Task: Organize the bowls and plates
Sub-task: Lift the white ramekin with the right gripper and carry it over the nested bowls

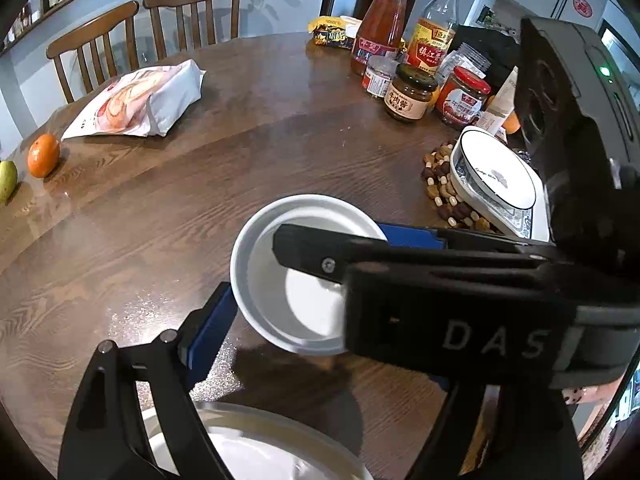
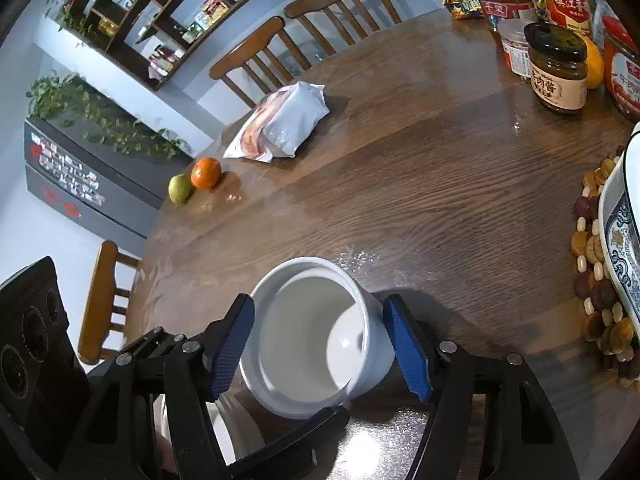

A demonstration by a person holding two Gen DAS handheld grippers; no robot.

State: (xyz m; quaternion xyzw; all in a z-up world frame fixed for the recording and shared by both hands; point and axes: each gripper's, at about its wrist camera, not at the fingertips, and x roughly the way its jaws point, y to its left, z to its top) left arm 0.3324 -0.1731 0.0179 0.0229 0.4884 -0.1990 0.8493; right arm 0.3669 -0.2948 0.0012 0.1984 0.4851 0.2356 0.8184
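One white bowl [image 2: 316, 336] sits tilted at lower centre of the right wrist view, between the right gripper's [image 2: 324, 344] two blue pads [image 2: 408, 348]; the left pad touches its rim, the right pad lies just beside its wall, so a firm grip cannot be confirmed. In the left wrist view the same bowl [image 1: 296, 272] is at centre, the right gripper crossing over it. The left gripper [image 1: 320, 360] stands wide; one blue pad [image 1: 210, 332] touches the bowl's outer wall. One white plate [image 1: 256, 444] lies at the bottom edge. Two stacked plates [image 1: 496, 176] rest on one beaded mat [image 1: 440, 184] at right. The wooden table [image 1: 240, 160] also holds one orange [image 1: 43, 155], one bag [image 1: 136, 100] and two chairs [image 1: 160, 24] behind.
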